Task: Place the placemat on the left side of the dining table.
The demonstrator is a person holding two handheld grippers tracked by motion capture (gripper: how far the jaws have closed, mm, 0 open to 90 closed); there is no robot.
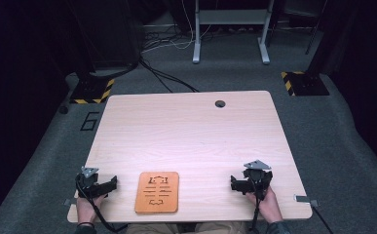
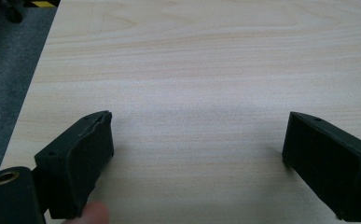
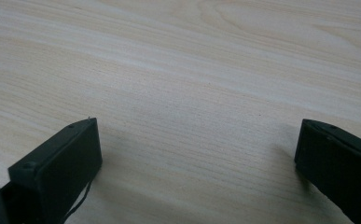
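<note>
An orange board [image 1: 157, 192] with dark cut-out shapes lies flat near the table's front edge, between the two hands. To its left my left gripper [image 1: 109, 185] rests on the table in a hand, open, and in the left gripper view its jaws [image 2: 197, 140] stand wide apart over bare wood. To the board's right my right gripper [image 1: 235, 184] sits in the other hand. In the right gripper view it [image 3: 197, 144] is open too, with nothing between the jaws.
The light wooden table [image 1: 191, 136] has a round cable hole [image 1: 220, 104] at its far edge. Grey carpet surrounds it, with cables, yellow-and-black striped stand bases [image 1: 93, 91] and a white desk frame [image 1: 230, 29] beyond. The table's left edge [image 2: 33, 79] lies close to the left gripper.
</note>
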